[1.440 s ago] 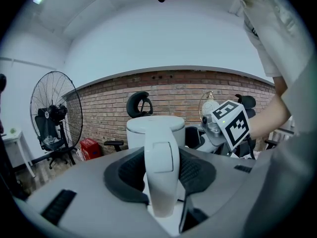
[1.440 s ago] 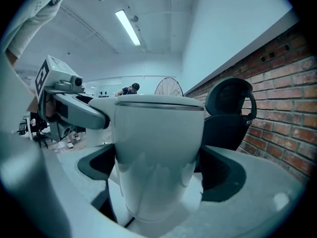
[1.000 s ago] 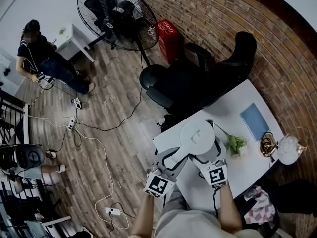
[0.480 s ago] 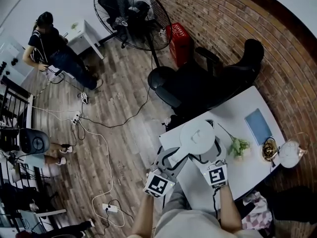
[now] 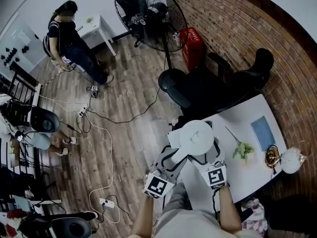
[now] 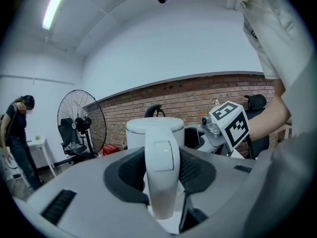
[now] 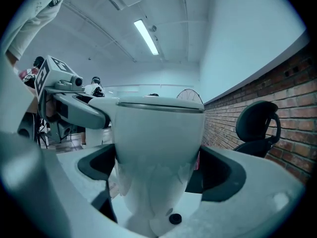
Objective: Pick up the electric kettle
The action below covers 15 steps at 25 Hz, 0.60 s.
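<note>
With the left gripper (image 6: 161,182) jaws clamped on the handle (image 6: 159,155) and the right gripper (image 7: 158,177) jaws pressed against the smooth body of the electric kettle (image 5: 196,138), centre frame over the bench (image 5: 237,172) corner, we risk tilt or slip if either grip slackens.

Bare tabletop (image 5: 233,120) past kettle (image 5: 196,138), chair (image 5: 208,90) behind

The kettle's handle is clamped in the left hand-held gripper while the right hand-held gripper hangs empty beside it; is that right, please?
Not quite. The right hand-held gripper is not empty: the right gripper view shows its jaws closed on the body of the kettle. The left hand-held gripper does clamp the handle.
</note>
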Available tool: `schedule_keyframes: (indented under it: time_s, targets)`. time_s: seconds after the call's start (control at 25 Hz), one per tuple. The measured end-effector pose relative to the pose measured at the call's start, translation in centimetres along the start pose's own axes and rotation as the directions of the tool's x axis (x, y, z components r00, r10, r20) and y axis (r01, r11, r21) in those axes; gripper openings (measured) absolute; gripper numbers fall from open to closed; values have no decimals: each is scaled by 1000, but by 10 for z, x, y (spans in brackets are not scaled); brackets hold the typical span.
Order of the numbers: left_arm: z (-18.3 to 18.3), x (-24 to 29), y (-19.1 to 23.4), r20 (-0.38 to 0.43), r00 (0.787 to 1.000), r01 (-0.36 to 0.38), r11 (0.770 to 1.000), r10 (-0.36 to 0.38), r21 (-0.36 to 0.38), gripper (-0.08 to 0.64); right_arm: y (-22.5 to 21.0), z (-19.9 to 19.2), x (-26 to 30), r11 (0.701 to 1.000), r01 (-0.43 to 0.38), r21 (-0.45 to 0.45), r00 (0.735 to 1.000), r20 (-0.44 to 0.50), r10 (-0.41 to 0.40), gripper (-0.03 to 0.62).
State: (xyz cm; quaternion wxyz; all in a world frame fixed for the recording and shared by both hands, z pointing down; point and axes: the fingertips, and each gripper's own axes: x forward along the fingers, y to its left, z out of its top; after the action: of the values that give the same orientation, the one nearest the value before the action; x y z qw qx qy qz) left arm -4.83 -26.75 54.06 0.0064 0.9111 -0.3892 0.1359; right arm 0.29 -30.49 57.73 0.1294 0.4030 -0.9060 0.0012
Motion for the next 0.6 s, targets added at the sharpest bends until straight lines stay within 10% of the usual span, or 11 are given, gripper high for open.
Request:
schedule_keyframes:
  time_s: [0.6]
  targets:
    - [-1,-76,10,4,988,-152,988,152,-34,155,72,30,8,989,-140,-49,990,27,141,531]
